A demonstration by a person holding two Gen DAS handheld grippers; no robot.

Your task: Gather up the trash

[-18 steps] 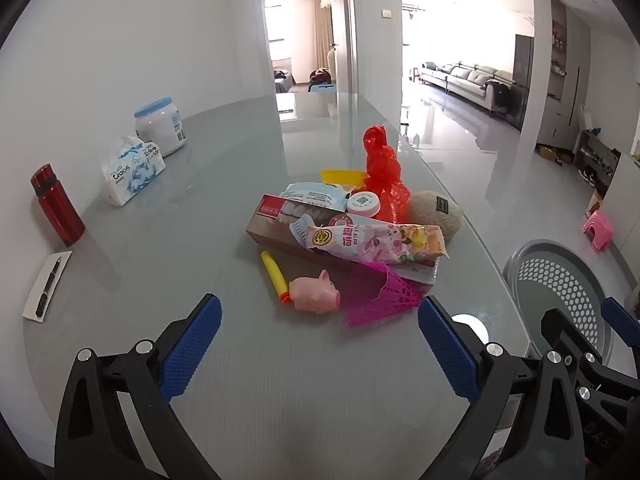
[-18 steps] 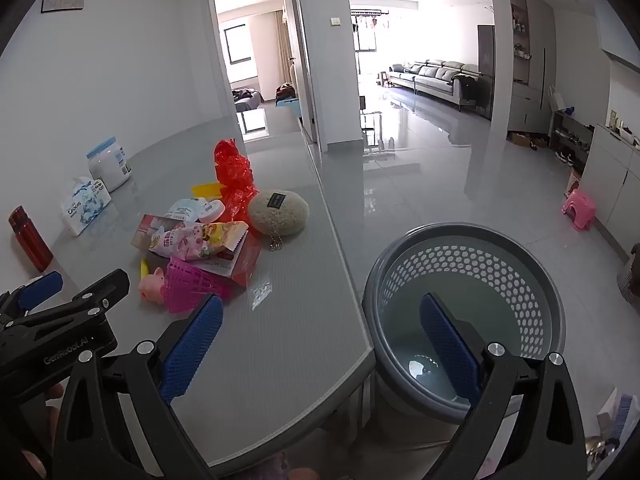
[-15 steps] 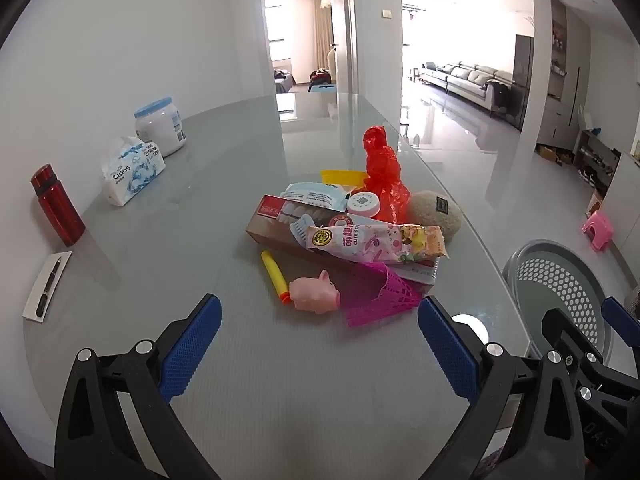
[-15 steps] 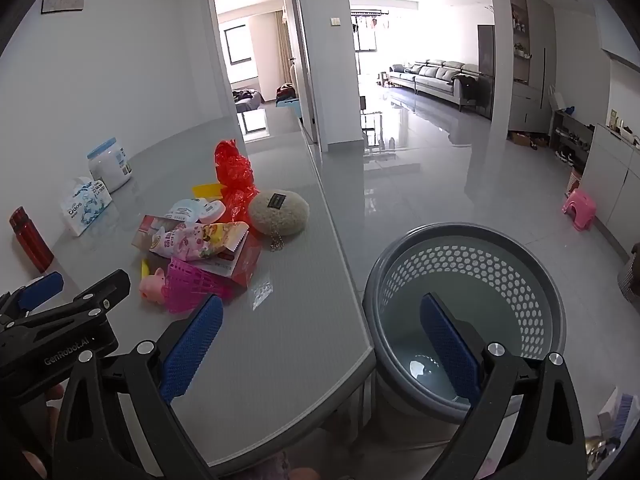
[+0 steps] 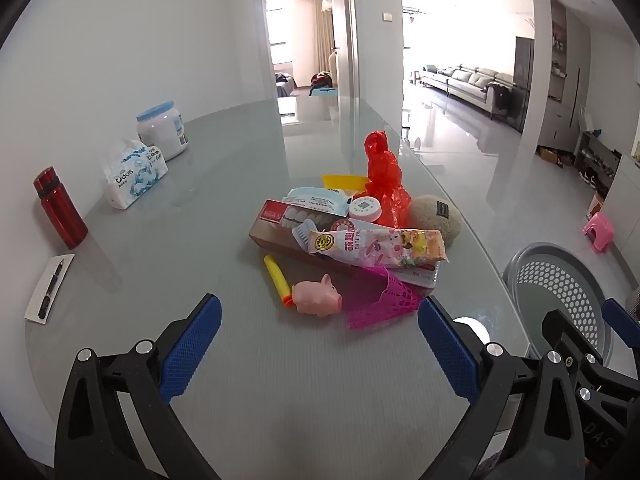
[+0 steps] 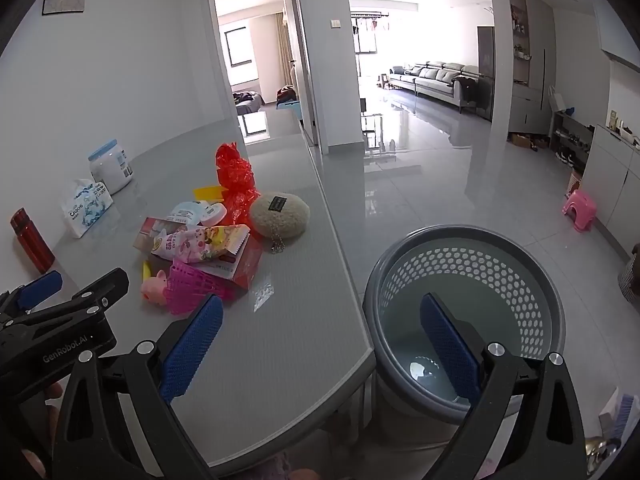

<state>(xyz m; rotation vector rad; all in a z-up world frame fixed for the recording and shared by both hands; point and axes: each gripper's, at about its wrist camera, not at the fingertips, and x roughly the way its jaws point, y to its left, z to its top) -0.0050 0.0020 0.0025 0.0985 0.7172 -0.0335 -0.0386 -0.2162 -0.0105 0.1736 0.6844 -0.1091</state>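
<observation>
A heap of items lies mid-table: a red plastic bag (image 5: 383, 178), a long toothpaste box (image 5: 288, 232), a pink snack packet (image 5: 376, 246), a pink mesh basket (image 5: 382, 298), a pink pig toy (image 5: 316, 300), a yellow marker (image 5: 276, 280) and a beige fuzzy pouch (image 5: 436, 216). My left gripper (image 5: 318, 346) hovers open in front of the heap, nothing between its fingers. The right gripper (image 6: 320, 338) is open too, above the table's front corner and the grey perforated bin (image 6: 464, 320) on the floor. In the right wrist view the heap (image 6: 208, 240) sits to the left.
Along the wall stand a red bottle (image 5: 60, 208), a tissue pack (image 5: 132, 174) and a white jar (image 5: 162, 130). A pen on paper (image 5: 50, 290) lies at the table's left edge. A pink stool (image 6: 578, 210) stands on the floor far right.
</observation>
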